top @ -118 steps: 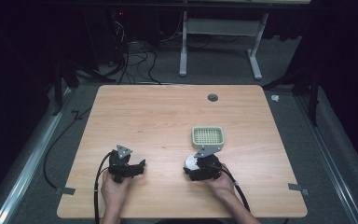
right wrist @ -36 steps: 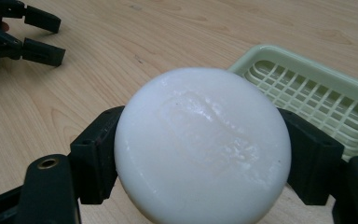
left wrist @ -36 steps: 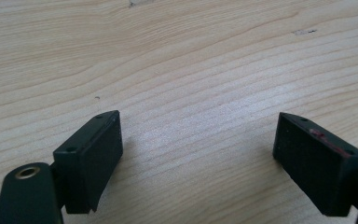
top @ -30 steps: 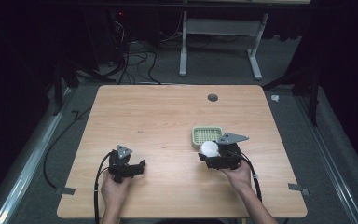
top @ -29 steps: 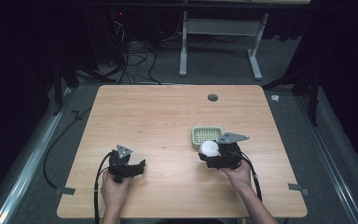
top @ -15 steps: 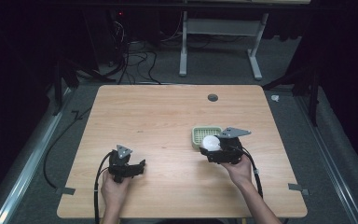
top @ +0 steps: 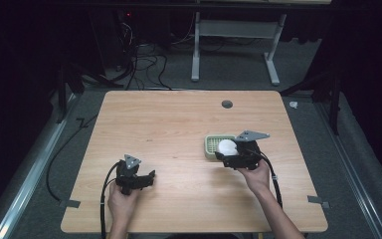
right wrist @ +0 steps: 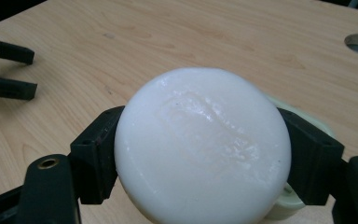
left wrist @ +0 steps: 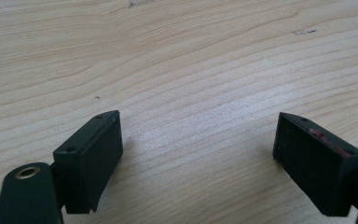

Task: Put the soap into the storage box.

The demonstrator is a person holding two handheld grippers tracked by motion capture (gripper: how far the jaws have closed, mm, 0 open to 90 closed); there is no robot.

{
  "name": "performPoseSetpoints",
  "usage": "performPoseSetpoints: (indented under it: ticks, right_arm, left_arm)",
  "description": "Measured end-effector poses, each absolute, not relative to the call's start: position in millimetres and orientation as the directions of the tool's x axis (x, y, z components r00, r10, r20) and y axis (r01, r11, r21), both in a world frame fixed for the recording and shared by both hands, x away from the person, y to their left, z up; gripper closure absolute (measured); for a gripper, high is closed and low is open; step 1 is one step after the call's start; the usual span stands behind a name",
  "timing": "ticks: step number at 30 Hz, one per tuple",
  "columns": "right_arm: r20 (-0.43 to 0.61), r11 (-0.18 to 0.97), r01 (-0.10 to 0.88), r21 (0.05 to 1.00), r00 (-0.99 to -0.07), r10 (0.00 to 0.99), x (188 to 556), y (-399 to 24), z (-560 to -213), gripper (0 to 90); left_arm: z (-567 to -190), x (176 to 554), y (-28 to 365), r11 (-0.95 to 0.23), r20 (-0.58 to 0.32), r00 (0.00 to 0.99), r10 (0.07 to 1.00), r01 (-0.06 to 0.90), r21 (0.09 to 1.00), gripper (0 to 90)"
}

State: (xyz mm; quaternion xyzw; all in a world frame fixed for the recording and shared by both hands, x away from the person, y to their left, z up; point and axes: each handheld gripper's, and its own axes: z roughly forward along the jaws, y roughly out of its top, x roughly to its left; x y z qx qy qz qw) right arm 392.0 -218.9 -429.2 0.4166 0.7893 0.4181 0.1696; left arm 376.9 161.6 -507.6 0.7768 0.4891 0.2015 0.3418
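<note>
Left gripper (top: 138,180): near edge of the worktop (top: 169,119), jaws spread wide with bare wood between them.
Right gripper (right wrist: 200,154): farther in, jaws clamped on both sides of the white soap bar (right wrist: 202,144).
Soap bar: lifted off the wood, directly over the near part of the green dish (top: 211,145).
Green dish: flat on the worktop, right of centre.
Cable hole (top: 227,104): at the far edge.
</note>
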Motion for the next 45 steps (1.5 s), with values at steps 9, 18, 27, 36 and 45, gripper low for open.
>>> performPoseSetpoints:
  ticks: [9, 18, 27, 36, 45]
  right_arm:
    - [0.070, 0.306, 0.520, 0.797, -0.583, 0.809, 403.4, -218.4, -424.1, 24.7]
    - [0.068, 0.303, 0.540, 0.785, -0.561, 0.825, 417.6, -220.2, -424.2, 24.7]
    - [0.074, 0.290, 0.559, 0.777, -0.538, 0.840, 428.3, -220.0, -430.9, 24.7]
    - [0.065, 0.289, 0.575, 0.766, -0.515, 0.855, 435.8, -218.3, -439.2, 24.7]
    - [0.045, 0.300, 0.589, 0.750, -0.498, 0.866, 443.3, -216.0, -448.7, 24.7]
  left_arm:
    - [-507.6, 377.0, 162.2, -0.285, -0.026, 0.441, 0.897, 0.623, 0.729, 16.2]
    - [-507.6, 377.0, 162.1, -0.285, -0.026, 0.441, 0.897, 0.622, 0.729, 16.2]
    - [-507.6, 377.0, 162.1, -0.286, -0.025, 0.441, 0.897, 0.622, 0.729, 16.2]
    - [-507.6, 377.0, 162.1, -0.286, -0.025, 0.441, 0.897, 0.622, 0.729, 16.2]
    - [-507.6, 377.0, 162.1, -0.285, -0.026, 0.441, 0.897, 0.622, 0.729, 16.2]
